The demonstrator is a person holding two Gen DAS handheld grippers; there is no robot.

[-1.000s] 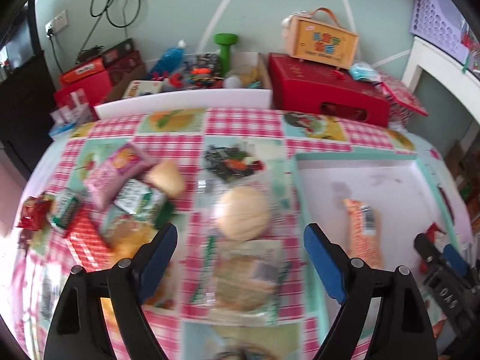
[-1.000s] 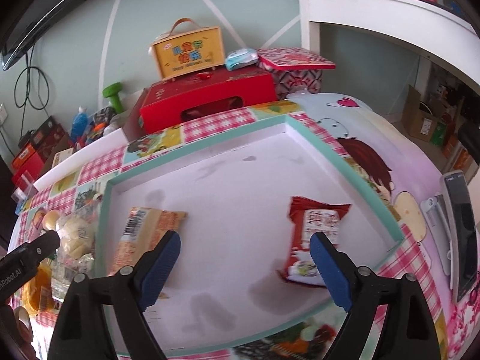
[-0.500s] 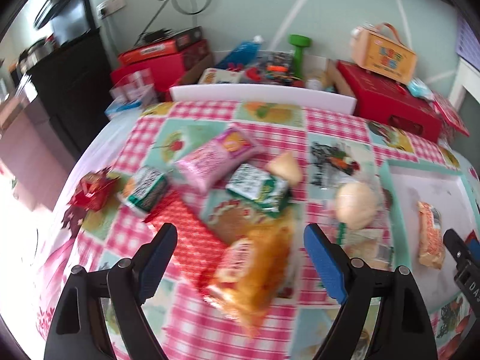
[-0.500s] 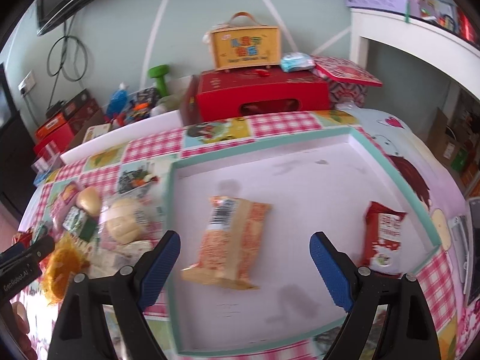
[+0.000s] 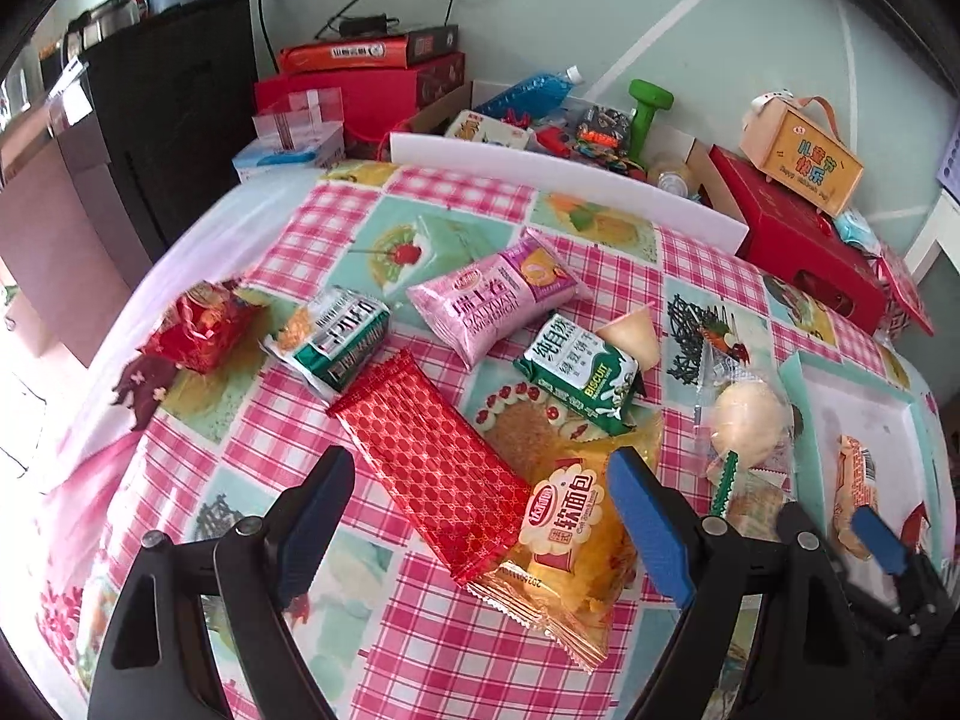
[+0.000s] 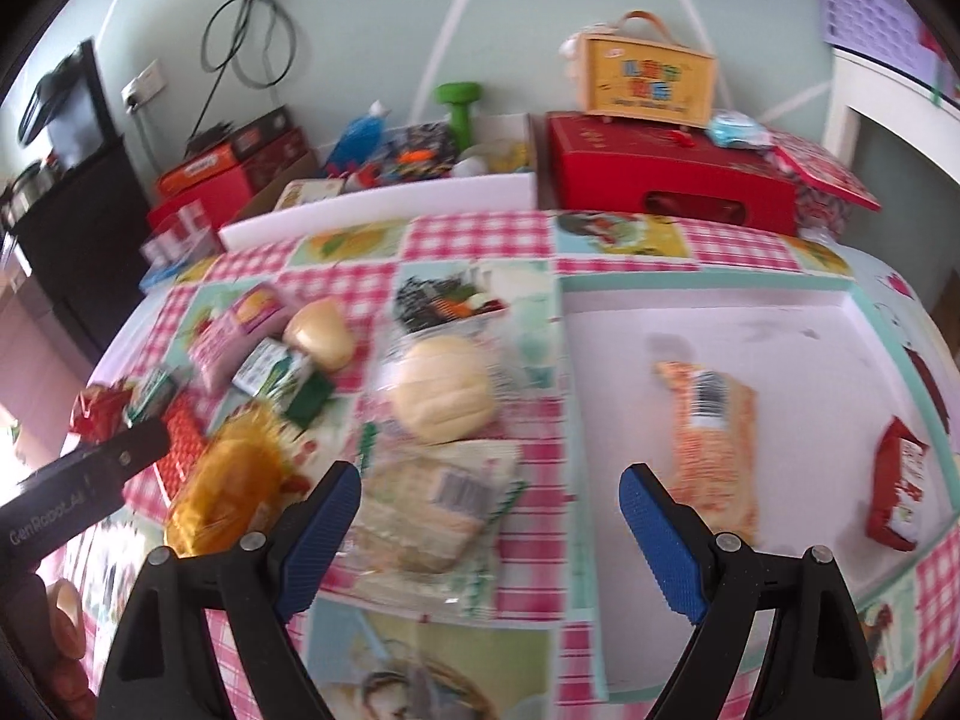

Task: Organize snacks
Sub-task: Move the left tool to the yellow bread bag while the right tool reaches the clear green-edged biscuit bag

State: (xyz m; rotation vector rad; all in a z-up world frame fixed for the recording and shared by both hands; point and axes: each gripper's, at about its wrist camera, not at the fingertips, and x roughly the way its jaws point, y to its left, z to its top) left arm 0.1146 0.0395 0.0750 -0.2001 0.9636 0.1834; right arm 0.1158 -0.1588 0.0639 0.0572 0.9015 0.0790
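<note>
Snack packs lie on the checked tablecloth. My left gripper [image 5: 480, 510] is open and empty above a long red pack [image 5: 432, 456] and a yellow bread pack [image 5: 570, 534]. Beyond lie a pink pack [image 5: 492, 300], green biscuit packs [image 5: 579, 375] and a small red pack [image 5: 198, 324]. My right gripper [image 6: 489, 534] is open and empty above a clear-wrapped flat pack [image 6: 432, 510], beside a wrapped round bun [image 6: 441, 396]. The white tray [image 6: 810, 324] on the right holds an orange pack [image 6: 714, 444] and a red pack [image 6: 900, 486].
A white box of odds and ends [image 5: 558, 162] and a red box [image 5: 804, 240] with a yellow case [image 5: 798, 156] stand along the table's far edge. A black cabinet [image 5: 174, 120] stands at the left. The left gripper's body shows in the right wrist view [image 6: 84, 486].
Both grippers have swung left, away from the tray. The left now hovers over the red and yellow packs; the right over the bun and flat pack. Both stay open.
</note>
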